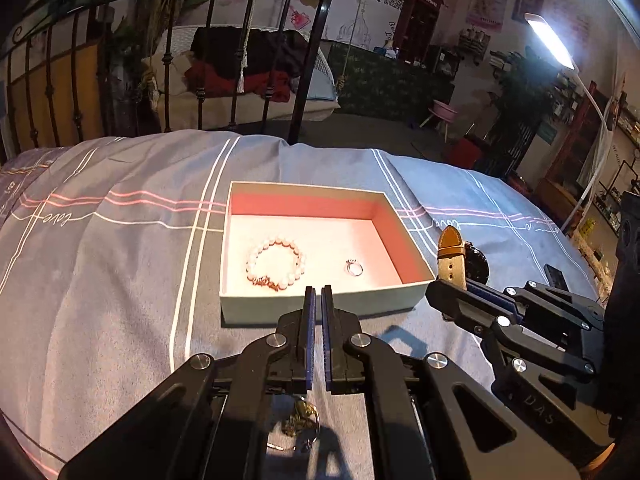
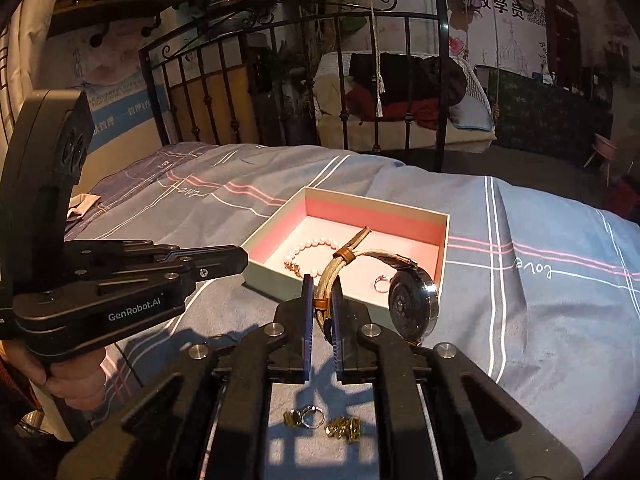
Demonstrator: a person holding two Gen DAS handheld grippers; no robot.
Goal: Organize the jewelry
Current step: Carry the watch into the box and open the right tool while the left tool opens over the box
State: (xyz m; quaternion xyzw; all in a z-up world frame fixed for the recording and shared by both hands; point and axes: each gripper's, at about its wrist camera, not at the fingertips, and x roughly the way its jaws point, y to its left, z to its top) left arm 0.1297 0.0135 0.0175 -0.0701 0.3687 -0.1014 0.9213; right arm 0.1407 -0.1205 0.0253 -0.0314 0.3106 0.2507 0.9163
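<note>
A shallow box with a pink lining (image 1: 320, 304) (image 2: 438, 240) sits on the bed. In it lie a pearl bracelet (image 1: 276, 264) (image 2: 316, 246) and a silver ring (image 1: 355, 268) (image 2: 380, 283). My right gripper (image 2: 321, 280) (image 1: 448, 280) is shut on the tan strap of a wristwatch (image 2: 412, 304) (image 1: 452, 256), held just off the box's near right corner. My left gripper (image 1: 318, 290) (image 2: 236, 258) is shut and empty, in front of the box's near wall. A gold chain (image 2: 344, 428) and a small ring piece (image 2: 308, 416) (image 1: 300, 420) lie on the bedspread under the grippers.
The blue-grey striped bedspread (image 1: 100, 280) covers the bed. A black iron bedframe (image 1: 308, 80) stands behind it. A lit lamp (image 1: 550, 42) hangs over the right side. A small dark object (image 1: 556, 276) lies on the bed at the right.
</note>
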